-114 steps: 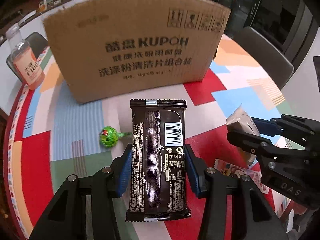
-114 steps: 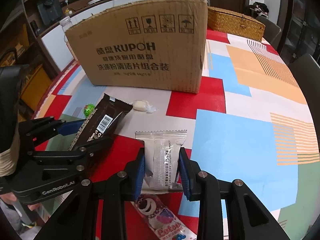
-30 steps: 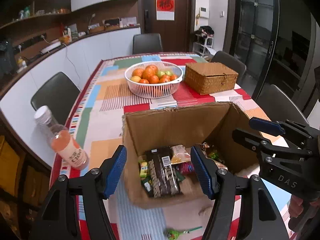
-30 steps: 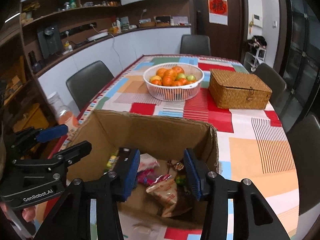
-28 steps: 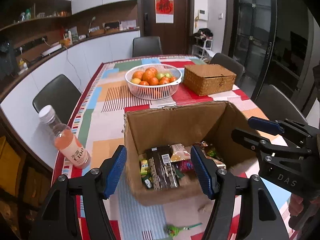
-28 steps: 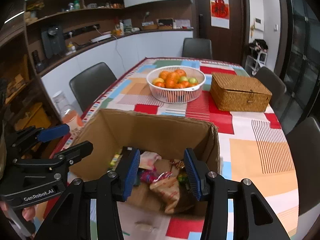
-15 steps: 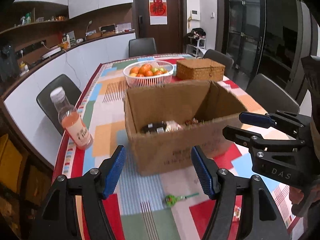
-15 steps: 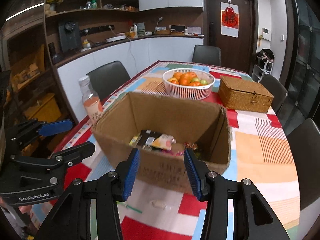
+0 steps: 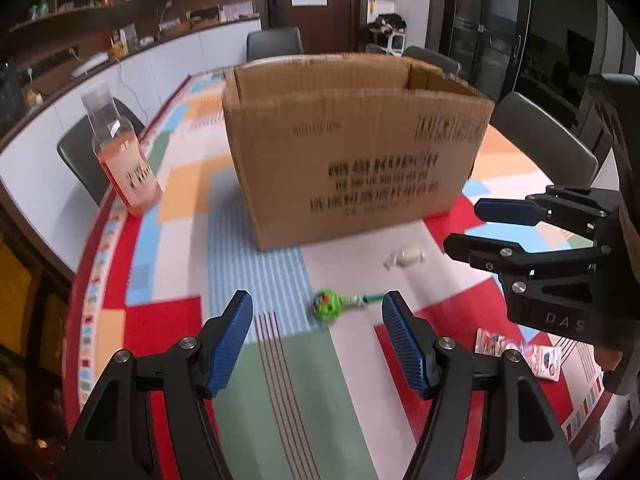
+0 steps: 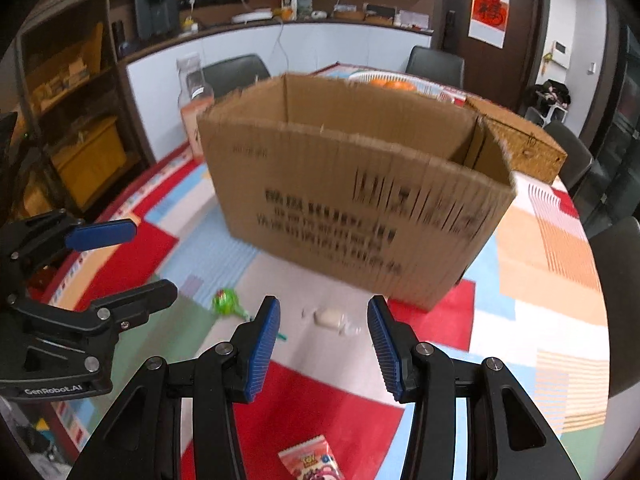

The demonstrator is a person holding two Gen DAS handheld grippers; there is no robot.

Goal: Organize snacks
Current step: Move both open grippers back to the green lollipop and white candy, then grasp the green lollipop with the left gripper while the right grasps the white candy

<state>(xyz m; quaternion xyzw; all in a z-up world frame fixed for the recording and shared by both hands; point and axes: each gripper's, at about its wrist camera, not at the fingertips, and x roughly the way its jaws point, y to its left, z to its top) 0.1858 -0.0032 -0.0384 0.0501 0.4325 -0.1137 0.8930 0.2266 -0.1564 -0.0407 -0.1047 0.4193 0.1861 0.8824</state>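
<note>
A brown cardboard box (image 9: 352,148) stands on the patchwork tablecloth (image 9: 168,320); its contents are hidden from this low angle. In front of it lie a green lollipop (image 9: 329,303), a white wrapped candy (image 9: 408,257) and a pink snack packet (image 9: 520,350). My left gripper (image 9: 316,330) hangs open and empty above the lollipop. My right gripper (image 10: 322,338) is open and empty too, with the white candy (image 10: 329,317) on the table between its fingers. The lollipop (image 10: 226,302) lies left of it and the packet (image 10: 312,460) below it. Each view shows the other gripper at its side.
An orange drink bottle (image 9: 122,156) stands left of the box. Behind the box are a white fruit basket (image 10: 392,82) and a wicker box (image 10: 524,148). Grey chairs (image 9: 548,136) ring the table, whose rounded edge runs close on the left and right.
Both grippers have drawn back from above the box and come down toward the table in front of it. The box's inside dropped out of sight and the loose snacks came into view.
</note>
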